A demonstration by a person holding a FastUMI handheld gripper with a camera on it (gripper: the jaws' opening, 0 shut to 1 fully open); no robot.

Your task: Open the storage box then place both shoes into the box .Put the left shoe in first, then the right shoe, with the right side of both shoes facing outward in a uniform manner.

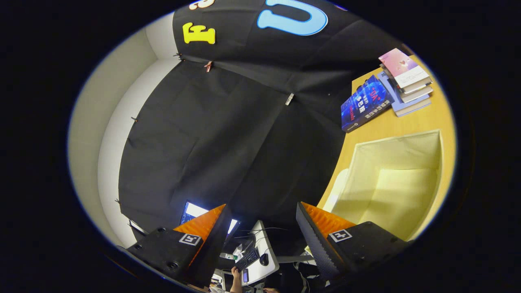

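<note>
A: What takes up the most room?
B: The black cloth wall [228, 134], hung in pinned panels, fills the space beyond the fingers. A pale plain wall [106, 122] stands beside it.

A: And the storage box?
B: The storage box [390, 179] sits on the wooden table [407, 122], off to the right-hand finger's side and a little ahead of it. It is cream fabric with soft, upright walls, and its top is open, showing a bare pale interior. Its near corner is covered by the right finger.

A: Anything else on the table?
B: A stack of books [407, 81] lies beyond the box, with a dark blue book [366, 103] leaning against the stack.

A: The gripper?
B: The gripper [260, 232] has its fingers spread well apart, holding nothing; only cloth and a distant desk show between them.

A: What is hard to make out?
B: That desk [260, 252] is tiny: a keyboard [247, 259], a mouse [264, 259], a lit monitor [193, 211] partly behind the left finger, and a person's arm [235, 280] cut off below.
</note>
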